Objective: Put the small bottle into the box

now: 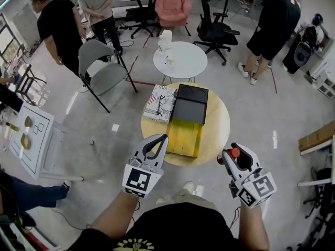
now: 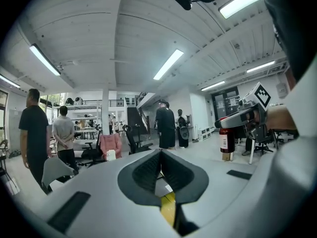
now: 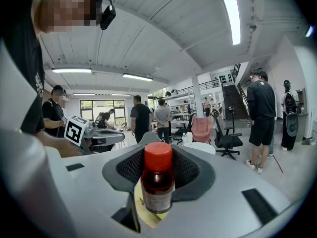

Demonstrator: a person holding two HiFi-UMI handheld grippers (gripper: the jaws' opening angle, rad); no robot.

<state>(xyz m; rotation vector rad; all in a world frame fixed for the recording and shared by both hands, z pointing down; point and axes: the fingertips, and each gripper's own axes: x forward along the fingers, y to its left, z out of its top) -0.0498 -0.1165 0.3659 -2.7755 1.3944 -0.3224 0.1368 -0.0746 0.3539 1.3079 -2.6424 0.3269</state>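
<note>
The bottle (image 3: 157, 180), dark red with a red cap (image 3: 158, 156), stands upright between the jaws of the right gripper (image 1: 233, 156), which are clamped on its body below the cap. In the head view it sits at the lower right of the frame, off the near right edge of the round table (image 1: 217, 124) and apart from it. The box (image 1: 184, 137) appears to be the yellow tray at the centre of the frame, with a black panel (image 1: 189, 104) touching its far end, perhaps its lid; I cannot tell whether the two are joined. A patterned packet (image 1: 161, 102) lies just beside the black panel, to its left. The left gripper (image 1: 163, 139) hangs over the table's near left edge, just beside the yellow tray, jaws together on nothing. The step in hand looks like the carry to the box. It would go best with the bottle kept upright, brought up and left over the yellow tray, lowered until its base rests inside, and only then released. The left gripper should stay clear of that path.
</note>
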